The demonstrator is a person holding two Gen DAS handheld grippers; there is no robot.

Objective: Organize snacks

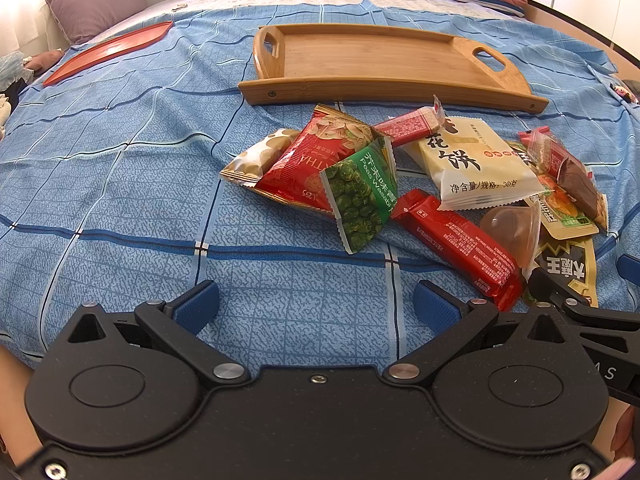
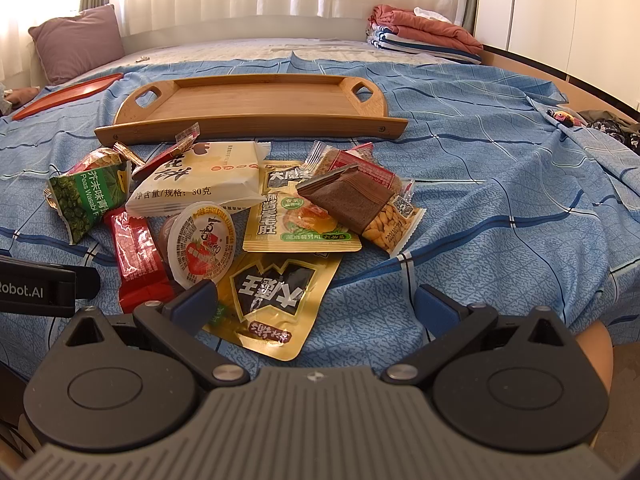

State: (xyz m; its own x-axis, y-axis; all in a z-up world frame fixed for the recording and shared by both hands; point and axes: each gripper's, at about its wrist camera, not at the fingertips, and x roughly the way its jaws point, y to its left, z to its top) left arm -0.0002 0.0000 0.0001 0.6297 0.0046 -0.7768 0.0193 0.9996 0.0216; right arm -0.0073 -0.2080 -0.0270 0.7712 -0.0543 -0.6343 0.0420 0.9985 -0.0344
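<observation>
Both claws, the left gripper (image 1: 316, 300) and right gripper (image 2: 316, 304), hung spread apart and empty just short of the snack pile (image 2: 224, 208), probably because nothing had gone into the wooden tray (image 1: 400, 94) behind it yet.

A loose heap of snack packets lies on the blue checked bedspread just in front of an empty bamboo tray (image 1: 360, 52) with cut-out handles. In it a green wasabi pea bag (image 1: 360, 196) leans on a red pistachio packet (image 1: 312, 160). A white pastry pack (image 2: 200, 178) overlaps a jelly cup (image 2: 202, 246) tipped on its side, which rests against a long red bar (image 1: 460, 248) beside gold pouches (image 2: 276, 296).
</observation>
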